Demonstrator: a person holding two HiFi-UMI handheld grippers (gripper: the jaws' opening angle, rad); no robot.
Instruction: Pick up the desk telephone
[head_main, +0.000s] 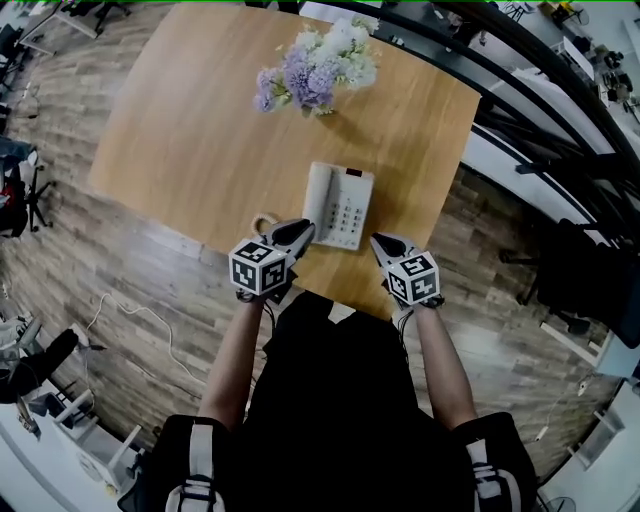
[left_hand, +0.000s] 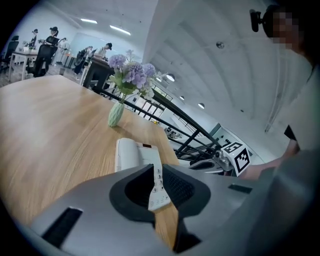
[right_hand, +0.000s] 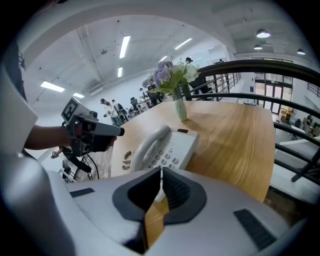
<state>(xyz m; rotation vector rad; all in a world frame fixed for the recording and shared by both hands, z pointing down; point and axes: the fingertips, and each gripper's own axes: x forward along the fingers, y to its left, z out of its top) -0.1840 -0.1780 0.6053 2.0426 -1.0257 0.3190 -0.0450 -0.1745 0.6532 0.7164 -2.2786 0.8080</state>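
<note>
Presently, the white rectangular plastic desk telephone lies flat near the front edge of the smooth wooden table. The grey left gripper and right gripper flank it, ribbed jaws pressed together, empty.

The table is light, matt, fine-grained wood; the desk telephone on it is smooth white plastic, faintly glossy; the left gripper and right gripper beside the telephone show matt grey plastic, their jaws lined dark and ribbed.
</note>
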